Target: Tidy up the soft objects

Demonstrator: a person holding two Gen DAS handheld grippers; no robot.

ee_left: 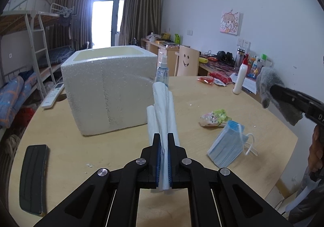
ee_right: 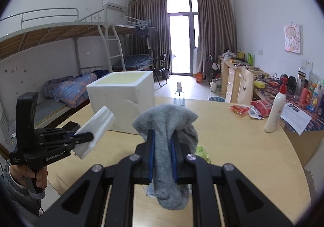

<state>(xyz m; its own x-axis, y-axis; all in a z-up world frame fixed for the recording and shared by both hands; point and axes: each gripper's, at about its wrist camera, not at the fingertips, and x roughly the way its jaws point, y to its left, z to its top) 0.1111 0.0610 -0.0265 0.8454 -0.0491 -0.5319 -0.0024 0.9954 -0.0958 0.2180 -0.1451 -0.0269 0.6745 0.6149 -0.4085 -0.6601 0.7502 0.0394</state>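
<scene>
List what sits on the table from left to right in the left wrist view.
Black phone → remote control → foam box → snack packet → face masks → white lotion bottle.

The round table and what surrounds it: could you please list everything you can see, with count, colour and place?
foam box: 1, white, open-topped, on the table, far left
phone: 1, black, near left edge
remote: 1, white, left of the box
spray bottle: 1, clear blue, behind the box's right corner
face masks: 1 stack, blue, near right
snack packet: 1, pink and green, beside the masks
lotion bottle: 1, white with red pump, far right
red packets: several, left of the lotion
tissue pack: 1, white, held in the left gripper
sock: 1, grey, held in the right gripper
hand: 1, holding the left gripper's handle
</scene>
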